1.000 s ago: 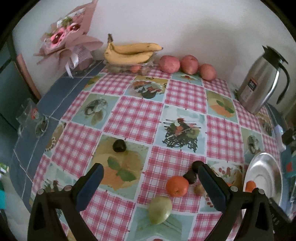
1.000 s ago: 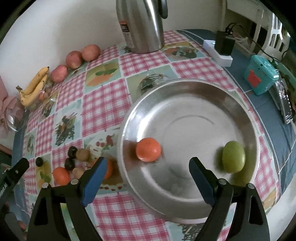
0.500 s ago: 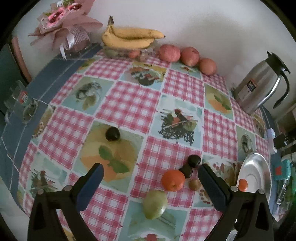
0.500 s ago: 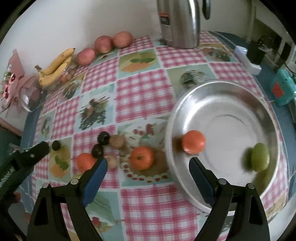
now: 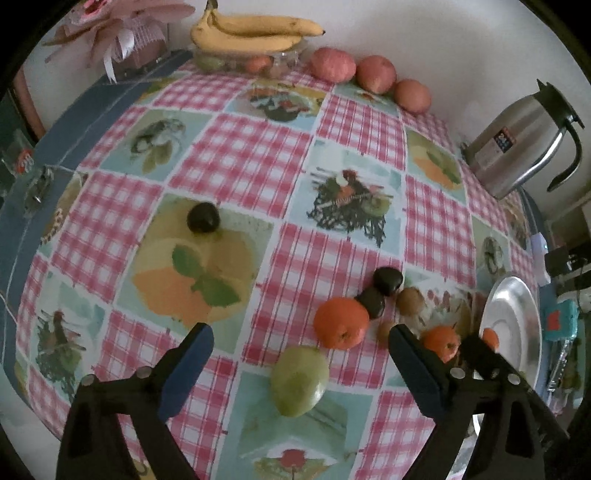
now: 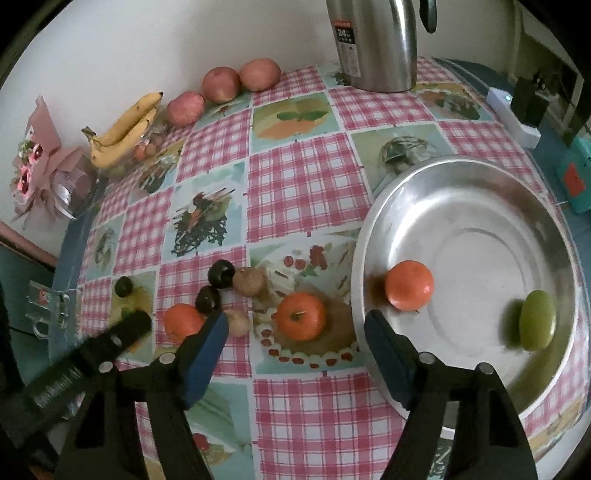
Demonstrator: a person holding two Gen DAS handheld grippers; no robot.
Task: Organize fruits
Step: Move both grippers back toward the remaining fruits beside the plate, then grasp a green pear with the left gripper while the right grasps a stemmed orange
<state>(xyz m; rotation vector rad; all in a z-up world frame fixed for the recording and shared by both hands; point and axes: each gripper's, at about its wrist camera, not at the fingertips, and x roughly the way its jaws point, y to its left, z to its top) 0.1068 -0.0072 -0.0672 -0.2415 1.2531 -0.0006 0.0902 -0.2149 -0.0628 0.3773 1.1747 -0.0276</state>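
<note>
My left gripper (image 5: 299,332) hangs over a green fruit (image 5: 299,380) on the checked cloth. Its jaws are closing with the fruit between them, and the pads do not touch it. An orange (image 5: 341,323), two dark fruits (image 5: 388,280) and a brown fruit (image 5: 412,301) lie just beyond. My right gripper (image 6: 295,319) is above another orange (image 6: 301,315) beside the metal plate (image 6: 461,177). Its jaws are also closing around that orange, with gaps on both sides. In the plate lie an orange (image 6: 408,284) and a green fruit (image 6: 537,325).
A lone dark fruit (image 5: 203,218) lies to the left. Bananas (image 5: 251,35) on a clear box and three apples (image 5: 373,72) line the far wall. A steel jug (image 6: 373,40), a white power strip (image 6: 513,118), a teal box (image 6: 574,177) and a bouquet (image 6: 37,166) ring the table.
The left gripper sank toward the green fruit. The right gripper swung left from over the plate to over the orange on the cloth. Both jaws have narrowed.
</note>
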